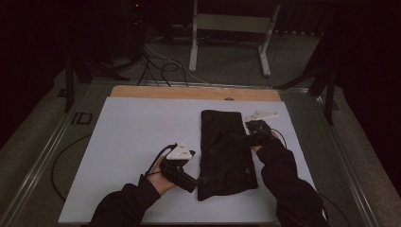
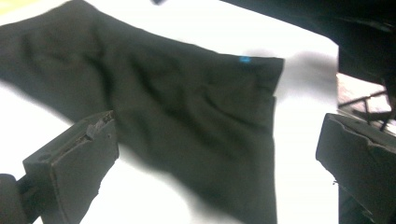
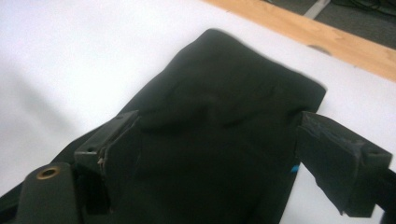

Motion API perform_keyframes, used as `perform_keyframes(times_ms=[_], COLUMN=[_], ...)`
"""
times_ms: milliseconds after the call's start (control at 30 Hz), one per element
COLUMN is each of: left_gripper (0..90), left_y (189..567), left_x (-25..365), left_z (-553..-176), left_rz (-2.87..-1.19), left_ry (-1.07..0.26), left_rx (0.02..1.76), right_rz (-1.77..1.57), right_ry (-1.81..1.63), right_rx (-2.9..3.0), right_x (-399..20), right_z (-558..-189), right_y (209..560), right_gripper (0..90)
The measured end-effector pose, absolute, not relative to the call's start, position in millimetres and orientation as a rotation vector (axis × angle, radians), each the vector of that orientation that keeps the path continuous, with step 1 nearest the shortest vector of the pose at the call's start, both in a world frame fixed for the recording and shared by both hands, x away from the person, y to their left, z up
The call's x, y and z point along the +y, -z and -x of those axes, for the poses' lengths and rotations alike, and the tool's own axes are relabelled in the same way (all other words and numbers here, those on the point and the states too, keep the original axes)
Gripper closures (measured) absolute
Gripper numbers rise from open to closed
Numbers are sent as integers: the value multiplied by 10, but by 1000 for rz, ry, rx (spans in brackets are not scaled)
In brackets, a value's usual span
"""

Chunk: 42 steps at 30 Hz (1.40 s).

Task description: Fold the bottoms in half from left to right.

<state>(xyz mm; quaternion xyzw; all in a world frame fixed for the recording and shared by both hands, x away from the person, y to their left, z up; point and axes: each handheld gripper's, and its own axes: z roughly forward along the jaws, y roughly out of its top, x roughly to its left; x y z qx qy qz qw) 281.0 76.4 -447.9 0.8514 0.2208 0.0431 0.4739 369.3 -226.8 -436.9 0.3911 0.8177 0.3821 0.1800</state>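
A black folded cloth [image 1: 226, 151] lies lengthwise on the white tabletop [image 1: 127, 137], right of centre, with a small blue tag [image 1: 247, 169] near its right edge. My left gripper [image 1: 196, 182] sits at the cloth's near-left corner with its jaws pointing at it. In the left gripper view the left gripper [image 2: 217, 135] is open wide, with the cloth [image 2: 187, 107] ahead of the jaws. My right gripper [image 1: 247, 135] rests at the cloth's right edge near the far end. In the right gripper view the right gripper [image 3: 217, 126] is open, its jaws spread over the cloth [image 3: 219, 121].
A wooden strip [image 1: 194, 93] runs along the table's far edge. Beyond it stand a metal frame [image 1: 231, 23] and loose cables [image 1: 161, 66] on the floor. A cable [image 1: 59, 163] loops off the table's left side. A dark-sleeved forearm [image 1: 288, 184] reaches in along the cloth's right side.
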Motion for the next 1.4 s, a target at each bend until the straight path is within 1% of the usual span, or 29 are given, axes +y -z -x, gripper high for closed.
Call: perform_keyframes(times_ms=[100,200,267,333,367,433,467,533,567,633,700,767,800,867,900,967,1100,1133,1400], left_gripper=[0,0,0,0,0,0,0,0,0,0,0,0,0,0,0,0,0,0,0], left_y=[4493,4524,4558,4604,4631,4671,4681,4682,4680,4688,4706,4724,4732,4745,4749,4755,4764,4771,4799], left_x=[936,1109,1240,1339,1388,1469,1506,1563,1588,1631,1671,1699,1712,1727,1730,1729,1706,1698,1672], left_z=[-2778,-2748,-2706,-2672,-2657,-2626,-2609,-2573,-2553,-2524,-2505,-2487,-2479,-2469,-2465,-2463,-2466,-2465,-2461], left_rz=[-2052,-2039,-2026,-2014,-2016,-2021,-2019,-2015,-2013,-2010,-1998,-2003,-2001,-1995,-1994,-1989,-1989,-1991,-2000], left_ry=[-134,-138,-164,-166,-165,-163,-169,-174,-182,-191,-183,-185,-189,-182,-185,-183,-185,-183,-180], left_rx=[534,572,603,635,654,686,699,710,713,722,740,745,746,751,751,745,737,732,721], right_rz=[-1113,-1125,-1127,-1123,-1134,-1175,-1185,-1215,-1253,-1264,-1308,-1350,-1358,-1416,-1443,-1448,-1417,-1420,-1365], right_ry=[-1139,-1100,-1049,-1006,-995,-979,-964,-965,-985,-960,-950,-936,-917,-944,-939,-915,-865,-861,-868], right_rx=[2310,2337,2350,2349,2343,2336,2320,2330,2320,2334,2335,2368,2366,2366,2370,2384,2388,2373,2343], right_x=[-2297,-2309,-2317,-2328,-2348,-2392,-2412,-2457,-2480,-2494,-2524,-2551,-2567,-2629,-2650,-2691,-2741,-2750,-2712], right_z=[-3500,-3286,-3144,-2994,-2925,-2803,-2748,-2661,-2620,-2555,-2512,-2472,-2448,-2415,-2397,-2352,-2329,-2330,-2298], right_y=[4357,4388,4421,4466,4483,4514,4529,4556,4574,4635,4710,4781,4802,4830,4846,4880,4867,4848,4764], right_gripper=[136,176,234,258,303,336,374,383,416,431,490,503,541,565,612,645,873,897,899])
